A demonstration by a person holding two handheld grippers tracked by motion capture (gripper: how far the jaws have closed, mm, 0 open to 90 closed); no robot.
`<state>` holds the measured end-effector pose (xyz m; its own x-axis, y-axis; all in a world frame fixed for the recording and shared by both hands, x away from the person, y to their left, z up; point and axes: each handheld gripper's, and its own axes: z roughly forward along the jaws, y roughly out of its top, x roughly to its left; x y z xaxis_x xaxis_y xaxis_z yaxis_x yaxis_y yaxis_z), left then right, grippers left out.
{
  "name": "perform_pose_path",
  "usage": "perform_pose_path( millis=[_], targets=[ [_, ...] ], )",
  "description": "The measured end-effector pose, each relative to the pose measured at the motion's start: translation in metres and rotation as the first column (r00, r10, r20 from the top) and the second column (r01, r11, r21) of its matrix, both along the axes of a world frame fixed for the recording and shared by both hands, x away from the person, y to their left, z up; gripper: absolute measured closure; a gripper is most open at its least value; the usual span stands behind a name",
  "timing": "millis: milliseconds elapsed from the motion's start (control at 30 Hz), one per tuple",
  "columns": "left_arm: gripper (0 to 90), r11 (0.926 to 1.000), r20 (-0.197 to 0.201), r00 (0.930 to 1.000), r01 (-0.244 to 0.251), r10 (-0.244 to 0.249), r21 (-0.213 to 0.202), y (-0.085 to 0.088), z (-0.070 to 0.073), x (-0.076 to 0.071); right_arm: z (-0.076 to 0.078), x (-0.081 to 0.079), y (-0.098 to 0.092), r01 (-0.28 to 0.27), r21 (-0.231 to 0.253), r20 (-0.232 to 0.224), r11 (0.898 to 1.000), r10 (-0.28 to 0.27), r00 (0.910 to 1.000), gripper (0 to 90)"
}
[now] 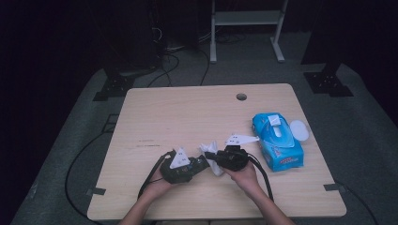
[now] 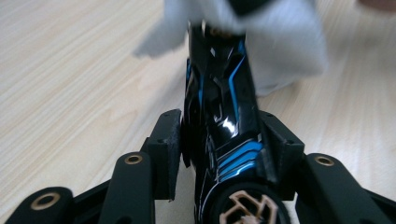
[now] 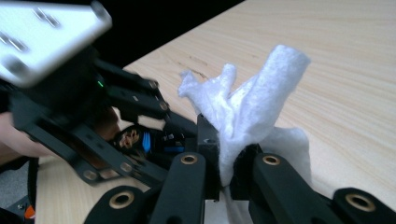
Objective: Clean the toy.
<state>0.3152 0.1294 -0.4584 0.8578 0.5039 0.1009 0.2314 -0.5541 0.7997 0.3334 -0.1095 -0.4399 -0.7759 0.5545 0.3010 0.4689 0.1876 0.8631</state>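
A black toy-like object with glossy blue stripes (image 2: pixel 224 107) sits between the pads of my left gripper (image 2: pixel 224 140), which press on its two sides. My right gripper (image 3: pixel 227 158) is shut on a crumpled white wipe (image 3: pixel 252 102) that sticks up from between its jaws. In the high view the two grippers meet tip to tip near the table's front middle, left gripper (image 1: pixel 201 162) and right gripper (image 1: pixel 212 158), with the wipe (image 1: pixel 210 149) between them. The wipe (image 2: pixel 280 42) lies against the far end of the black object. The right gripper view shows the left gripper holding the object (image 3: pixel 149 140).
A blue pack of wet wipes (image 1: pixel 277 140) with its white lid (image 1: pixel 299 130) flipped open lies at the right of the wooden table (image 1: pixel 187 112). A small round hole (image 1: pixel 241 97) is near the table's far edge. Cables trail off the front left.
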Motion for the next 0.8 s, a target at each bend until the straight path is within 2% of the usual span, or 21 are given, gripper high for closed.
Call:
perform_pose_path(
  millis=[67,200,367,467,633,700,800],
  targets=[
    [51.9,0.9991,-0.009,1.0,-0.004,0.004,-0.042,0.005,0.004,0.001,-0.003,0.002,0.001,-0.001,-0.01,-0.011,1.0,0.001,0.9999,85.4],
    [49.5,0.995,-0.032,0.9995,0.005,-0.009,-0.1,0.013,0.01,0.001,-0.006,0.004,0.002,0.0,-0.017,-0.017,1.0,-0.001,0.9999,85.3],
    [48.6,0.9823,-0.055,0.9985,-0.011,0.0,-0.187,0.025,0.017,0.003,-0.003,0.003,0.003,0.0,-0.006,-0.009,1.0,0.0,1.0,85.3],
    [47.7,0.9749,-0.075,0.9972,-0.024,0.007,-0.221,0.031,0.018,0.005,-0.001,0.005,0.004,0.001,0.004,-0.005,1.0,-0.001,1.0,85.3],
    [47.0,0.9672,-0.103,0.9944,-0.048,0.023,-0.249,0.036,0.016,0.009,-0.005,0.007,0.006,-0.001,-0.01,-0.02,1.0,0.001,0.9998,85.3],
    [46.6,0.9687,-0.111,0.9935,-0.052,0.026,-0.243,0.038,0.016,0.01,-0.006,0.008,0.006,-0.001,-0.007,-0.026,1.0,0.0,0.9997,85.3],
    [46.2,0.9658,-0.124,0.9921,-0.052,0.021,-0.254,0.037,0.015,0.01,-0.006,0.008,0.005,-0.004,-0.014,-0.025,1.0,0.003,0.9997,85.3]
  ],
)
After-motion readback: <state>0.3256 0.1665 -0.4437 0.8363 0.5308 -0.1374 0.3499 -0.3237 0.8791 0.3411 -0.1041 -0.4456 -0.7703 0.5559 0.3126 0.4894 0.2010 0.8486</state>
